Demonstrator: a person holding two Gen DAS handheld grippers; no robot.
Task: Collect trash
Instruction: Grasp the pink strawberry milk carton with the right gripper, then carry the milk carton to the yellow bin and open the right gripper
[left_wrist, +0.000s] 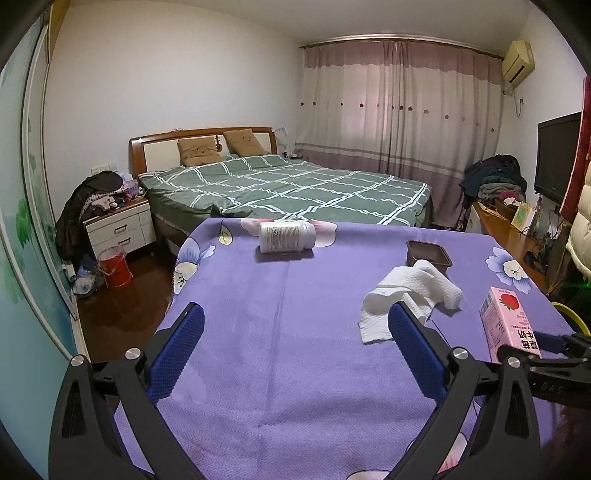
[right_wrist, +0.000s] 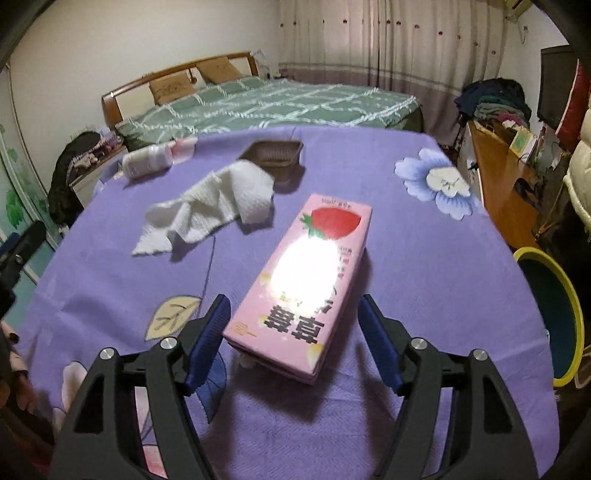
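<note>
Bedroom counter under a purple cloth: the pink strawberry milk carton (right_wrist: 310, 280) lies between the right gripper (right_wrist: 295, 332) fingers, spread and not touching; closing on it seems next. Left gripper (left_wrist: 295, 347) hovers open near the crumpled tissue (left_wrist: 410, 299)

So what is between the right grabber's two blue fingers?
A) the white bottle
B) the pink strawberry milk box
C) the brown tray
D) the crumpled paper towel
B: the right gripper is open, with its blue pads on either side of the pink strawberry milk box on the purple cloth.

Glossy carton (right_wrist: 310, 280) — matt cloth (right_wrist: 424, 280)
</note>
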